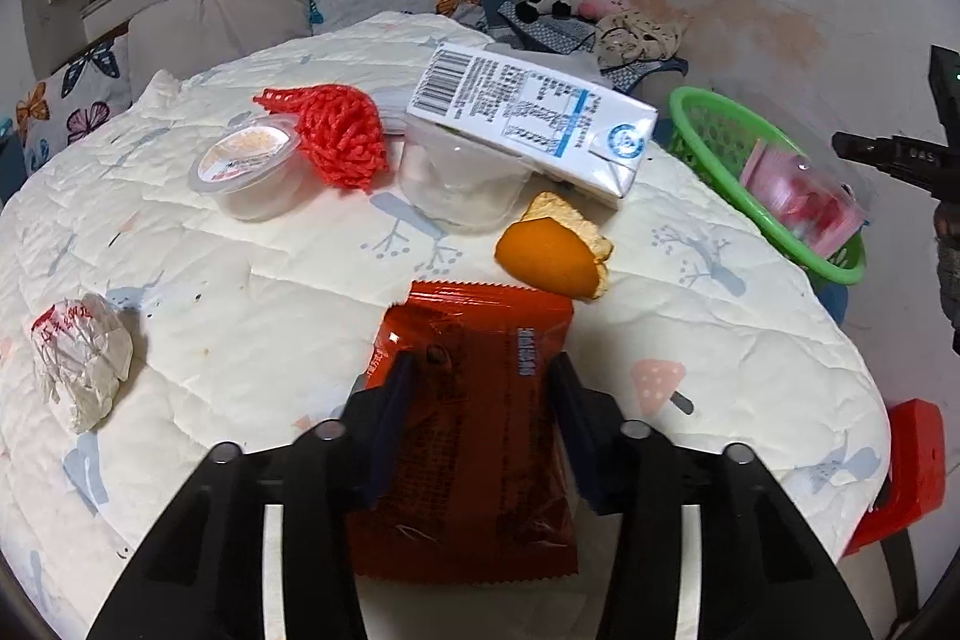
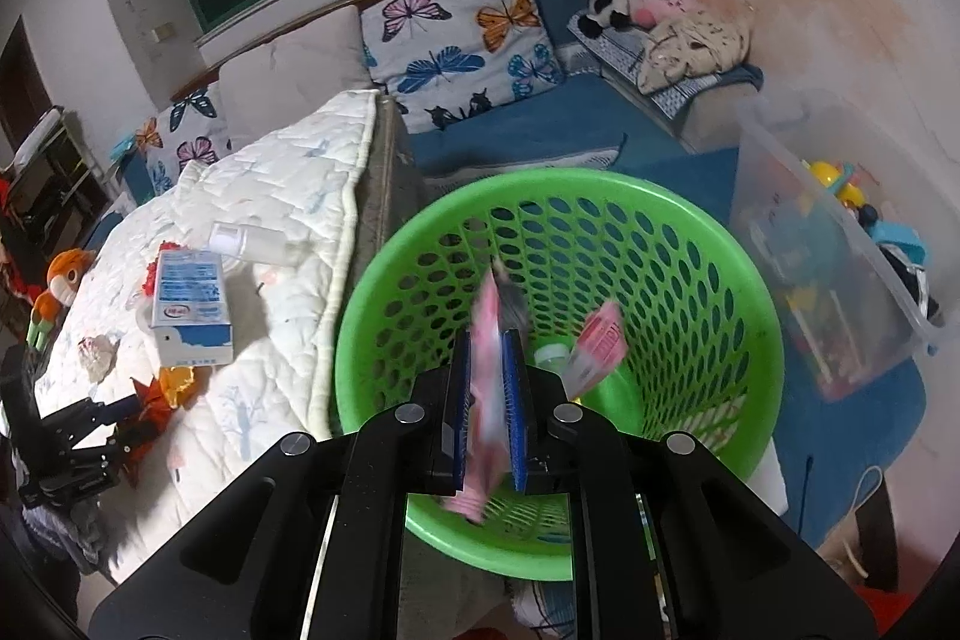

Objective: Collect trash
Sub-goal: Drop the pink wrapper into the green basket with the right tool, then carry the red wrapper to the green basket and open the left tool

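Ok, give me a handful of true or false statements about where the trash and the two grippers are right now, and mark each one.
1. The right gripper holds a pink wrapper over the green basket. True.
2. The left gripper has its fingers on either side of an orange peel. False: they flank the red snack packet; the orange peel lies beyond it on the quilt.
3. The green basket is empty. False: another pink wrapper and other bits lie inside.
4. The milk carton rests partly on a clear plastic cup. True.
5. The red mesh net is in the basket. False: it lies on the quilt beside a lidded cup.
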`<act>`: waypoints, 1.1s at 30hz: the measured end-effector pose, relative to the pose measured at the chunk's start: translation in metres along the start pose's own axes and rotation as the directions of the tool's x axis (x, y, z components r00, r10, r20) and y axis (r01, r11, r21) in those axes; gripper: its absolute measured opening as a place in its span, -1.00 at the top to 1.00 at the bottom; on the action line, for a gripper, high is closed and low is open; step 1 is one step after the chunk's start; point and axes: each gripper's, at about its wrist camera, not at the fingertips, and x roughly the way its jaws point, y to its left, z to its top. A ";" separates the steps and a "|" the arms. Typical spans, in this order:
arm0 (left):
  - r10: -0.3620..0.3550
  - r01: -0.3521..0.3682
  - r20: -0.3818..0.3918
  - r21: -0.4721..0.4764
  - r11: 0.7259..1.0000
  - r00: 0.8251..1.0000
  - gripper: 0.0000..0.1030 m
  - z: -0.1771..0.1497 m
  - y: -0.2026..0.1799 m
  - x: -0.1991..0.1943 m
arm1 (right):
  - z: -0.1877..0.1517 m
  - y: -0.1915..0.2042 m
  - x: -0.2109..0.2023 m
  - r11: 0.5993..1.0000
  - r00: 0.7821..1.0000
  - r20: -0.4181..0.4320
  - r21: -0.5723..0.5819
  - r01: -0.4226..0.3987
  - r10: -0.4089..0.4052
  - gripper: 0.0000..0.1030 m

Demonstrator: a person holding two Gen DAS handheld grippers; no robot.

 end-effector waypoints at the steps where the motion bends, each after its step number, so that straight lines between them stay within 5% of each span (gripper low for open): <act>1: -0.003 0.003 0.002 0.004 1.000 1.000 0.26 0.000 -0.001 0.000 | 0.000 0.000 0.000 1.000 1.000 0.000 0.000 -0.001 0.001 0.75; 3: -0.020 0.020 0.010 0.011 1.000 1.000 0.52 0.000 -0.002 -0.002 | -0.001 0.001 0.000 1.000 1.000 -0.002 -0.003 -0.004 0.004 0.75; 9: -0.040 0.040 0.032 0.019 0.999 0.999 0.78 0.001 -0.008 -0.010 | 0.002 0.004 -0.008 1.000 1.000 0.014 -0.012 -0.009 0.009 0.75; 22: -0.123 0.124 0.106 0.003 0.992 0.987 0.88 0.016 -0.018 -0.048 | -0.008 0.010 -0.016 0.999 0.999 0.021 -0.023 -0.028 0.028 0.75; 33: -0.271 0.257 0.159 0.104 0.961 0.949 0.88 0.062 -0.079 -0.066 | -0.021 -0.002 -0.025 0.999 0.999 0.020 -0.004 -0.032 0.032 0.75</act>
